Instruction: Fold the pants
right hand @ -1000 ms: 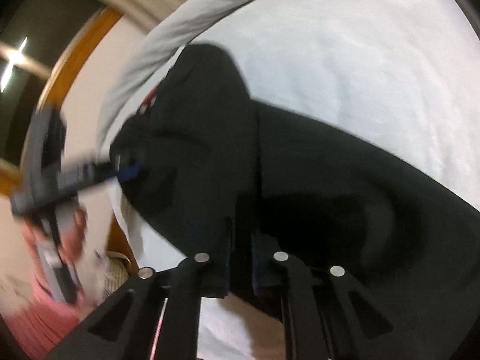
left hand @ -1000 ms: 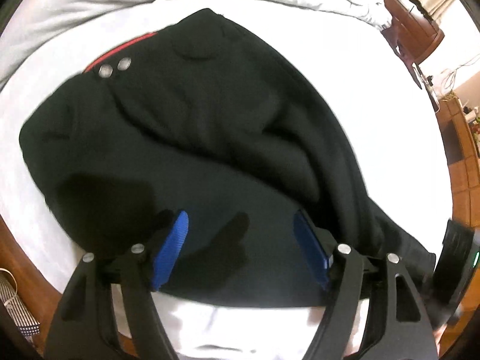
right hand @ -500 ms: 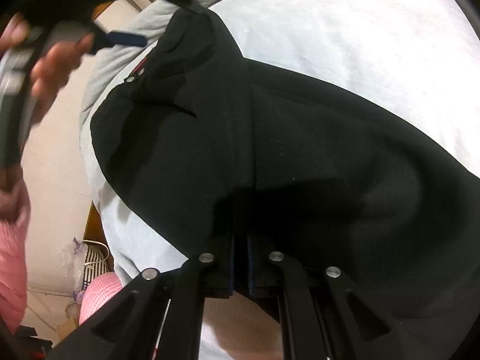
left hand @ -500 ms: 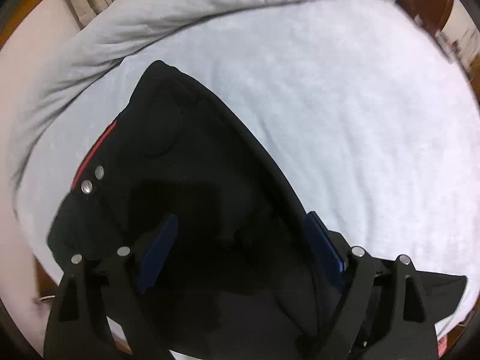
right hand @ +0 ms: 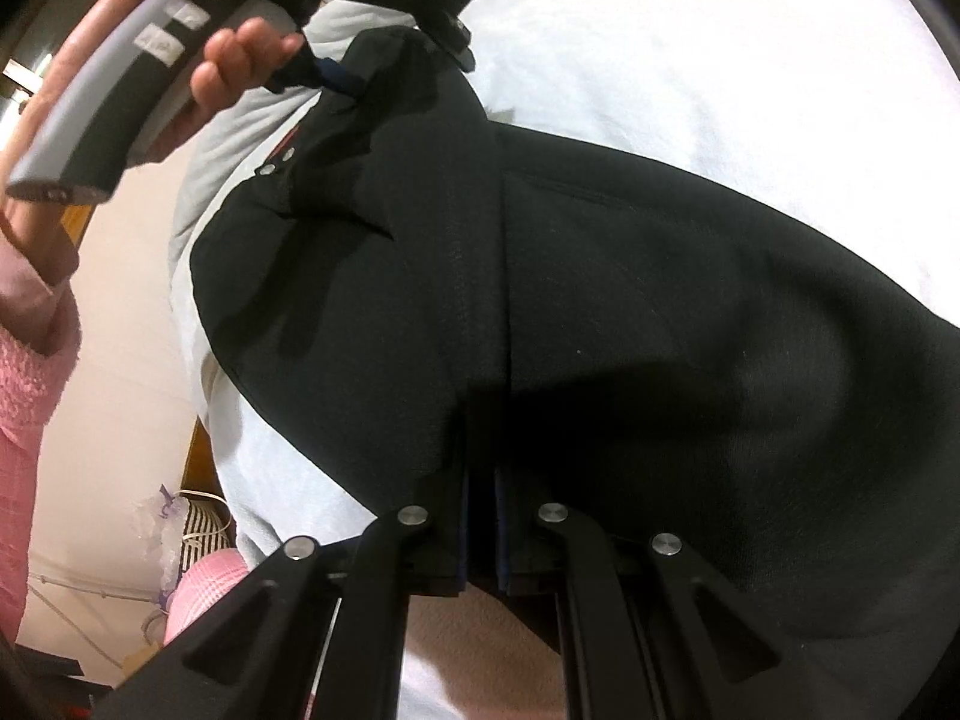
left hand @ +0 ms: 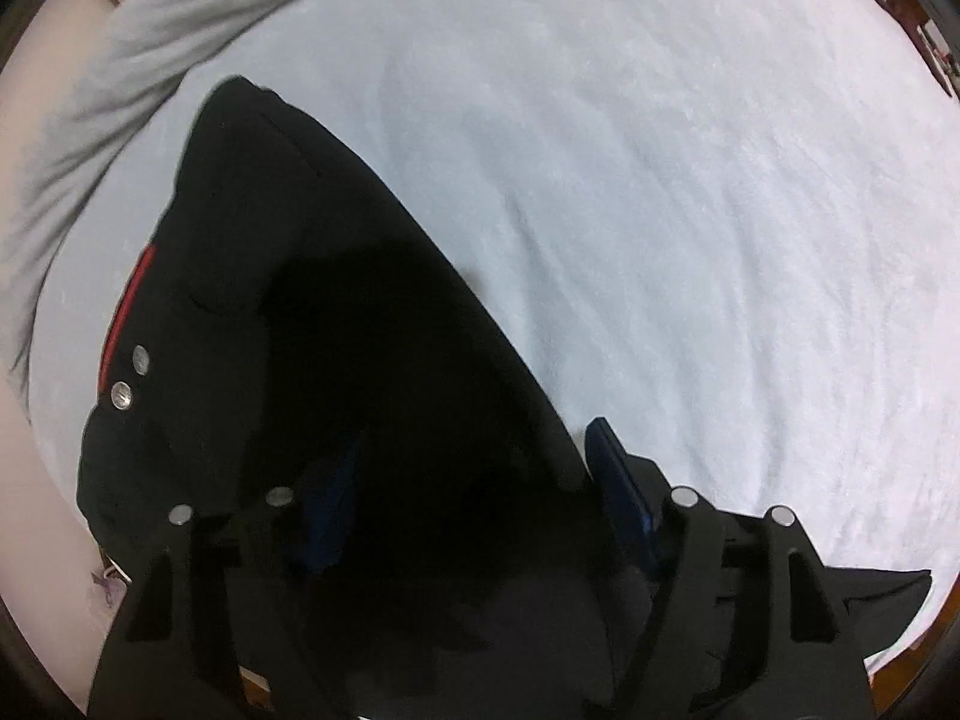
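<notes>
Black pants (left hand: 312,312) with a red waistband stripe and two metal snaps (left hand: 129,378) lie on a white bed sheet (left hand: 690,180). My left gripper (left hand: 474,498) hovers open over the pants, its blue pads (left hand: 618,492) spread wide with nothing between them. In the right wrist view the pants (right hand: 630,300) fill the middle, and my right gripper (right hand: 480,516) is shut on a fold of the black fabric at the near edge. The left gripper (right hand: 336,69) shows there at top left, above the waistband.
A rumpled grey duvet (left hand: 150,42) lies along the far left of the bed. The bed's wooden edge (right hand: 201,468) and a striped bag (right hand: 198,534) on the floor show at lower left. Wooden furniture (left hand: 900,6) stands at the far right.
My left gripper has moved away from the near pants edge toward the waistband, staying open. My right gripper has stayed shut on the fabric, with the pants spread wider before it.
</notes>
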A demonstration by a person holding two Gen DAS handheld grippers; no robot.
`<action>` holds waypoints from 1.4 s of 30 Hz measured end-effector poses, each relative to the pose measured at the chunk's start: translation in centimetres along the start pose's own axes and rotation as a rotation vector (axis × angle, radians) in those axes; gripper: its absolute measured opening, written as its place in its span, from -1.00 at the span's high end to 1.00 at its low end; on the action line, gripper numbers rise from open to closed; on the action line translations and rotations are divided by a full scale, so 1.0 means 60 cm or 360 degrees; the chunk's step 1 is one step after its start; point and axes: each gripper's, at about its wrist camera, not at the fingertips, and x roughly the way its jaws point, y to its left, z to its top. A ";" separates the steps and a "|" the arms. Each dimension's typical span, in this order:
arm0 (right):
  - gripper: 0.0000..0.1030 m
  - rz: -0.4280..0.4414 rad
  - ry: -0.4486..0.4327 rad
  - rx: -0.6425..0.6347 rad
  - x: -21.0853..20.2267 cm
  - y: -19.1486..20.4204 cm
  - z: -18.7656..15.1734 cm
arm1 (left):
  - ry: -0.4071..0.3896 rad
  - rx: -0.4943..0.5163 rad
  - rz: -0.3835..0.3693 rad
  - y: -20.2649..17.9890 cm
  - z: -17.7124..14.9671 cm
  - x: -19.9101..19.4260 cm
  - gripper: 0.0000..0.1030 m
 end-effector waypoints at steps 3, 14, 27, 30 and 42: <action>0.87 0.0010 0.0000 0.0015 -0.002 -0.005 -0.001 | 0.0036 -0.0022 -0.0060 0.007 -0.001 0.010 0.30; 0.88 0.0111 -0.0108 0.0086 -0.051 -0.033 -0.001 | -0.0583 -0.0138 -0.0292 0.132 -0.182 -0.103 0.88; 0.22 0.0046 -0.0022 -0.0079 -0.054 -0.010 -0.039 | -0.0655 -0.0279 -0.0502 0.270 -0.403 -0.017 0.54; 0.02 0.0117 -0.0036 -0.0117 -0.074 -0.003 -0.043 | -0.0703 -0.0434 -0.0645 0.308 -0.396 -0.024 -0.08; 0.02 0.0071 -0.0017 -0.0004 -0.045 -0.010 -0.047 | -0.0492 -0.0684 -0.0771 0.351 -0.335 0.038 0.71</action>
